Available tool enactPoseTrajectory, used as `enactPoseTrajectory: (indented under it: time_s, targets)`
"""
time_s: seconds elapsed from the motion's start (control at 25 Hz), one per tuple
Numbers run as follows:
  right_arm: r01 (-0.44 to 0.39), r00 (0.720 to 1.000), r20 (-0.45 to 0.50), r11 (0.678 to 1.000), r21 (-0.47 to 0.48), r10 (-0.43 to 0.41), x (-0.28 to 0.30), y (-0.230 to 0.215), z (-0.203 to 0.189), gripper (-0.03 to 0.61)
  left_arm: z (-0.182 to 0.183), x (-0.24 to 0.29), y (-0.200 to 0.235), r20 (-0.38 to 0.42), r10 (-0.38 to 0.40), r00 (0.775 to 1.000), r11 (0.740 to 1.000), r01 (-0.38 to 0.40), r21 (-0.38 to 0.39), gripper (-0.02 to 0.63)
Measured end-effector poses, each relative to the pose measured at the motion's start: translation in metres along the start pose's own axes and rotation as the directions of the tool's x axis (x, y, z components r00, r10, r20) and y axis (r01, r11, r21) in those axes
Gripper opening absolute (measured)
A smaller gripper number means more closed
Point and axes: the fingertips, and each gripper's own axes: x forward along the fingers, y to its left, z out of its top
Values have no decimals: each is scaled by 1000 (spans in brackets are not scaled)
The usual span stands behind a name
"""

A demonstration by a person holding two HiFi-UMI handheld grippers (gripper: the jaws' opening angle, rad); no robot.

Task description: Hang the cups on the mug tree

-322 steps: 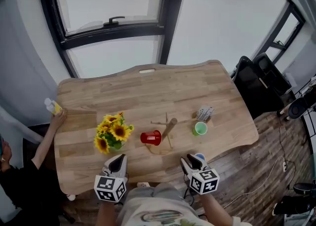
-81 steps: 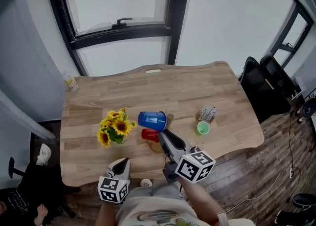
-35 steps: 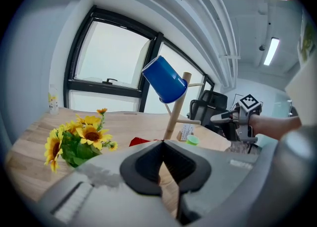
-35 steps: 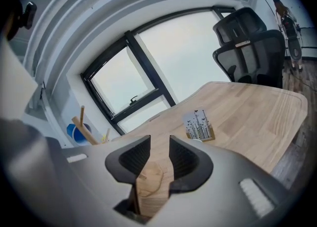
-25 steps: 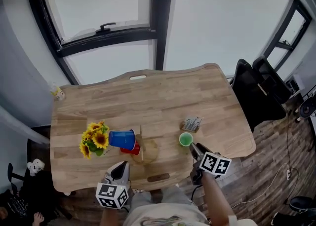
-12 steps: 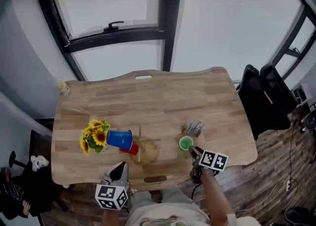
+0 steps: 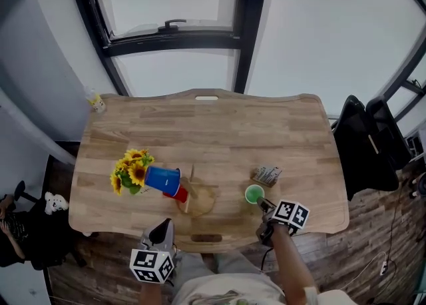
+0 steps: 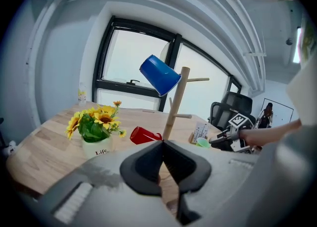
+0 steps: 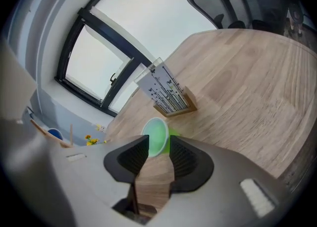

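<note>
Checker: What has moved since the earlier frames?

Tagger: The right gripper (image 7: 262, 202) has left the mug tree (image 8: 177, 97) and come down to the green cup (image 9: 155, 136), near the front right of the table (image 7: 219, 130). The blue cup (image 8: 159, 75) it was carrying is out of its grip now.

Checker: How far along?

Tagger: About two of three, I'd say. The blue cup hangs tilted, mouth down, on an upper peg. The red cup (image 8: 143, 135) lies sideways against the stem low down and looks pegged, though the peg itself is hidden. The green cup stands upright on the wood, well apart from the tree, so it's still to do.

Checker: Tools?

Tagger: The right gripper's jaws stand a little apart and hold nothing, with the green cup just past the tips and its rim lined up with the gap. The left gripper (image 8: 162, 145) has its jaws pressed together and empty, and it sits back at the near edge.

Checker: Any writing?

Tagger: "Life" on the flower pot (image 8: 96, 147). The card stand (image 9: 166, 92) behind the green cup has print too small to read. The cubes carry only square markers.
</note>
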Motion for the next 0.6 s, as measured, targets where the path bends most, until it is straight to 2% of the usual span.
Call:
enactPoseTrajectory:
  time_s: [0.28, 0.6]
  targets:
    - [-27, 999, -31, 999, 25, 27, 5, -6, -3, 108, -9, -7, -13, 5, 26, 1000, 1000, -26, -9, 5]
    - [-42, 999, -32, 998, 41, 43, 7, -8, -2, 21, -20, -17, -23, 2, 49, 999, 999, -49, -17, 5]
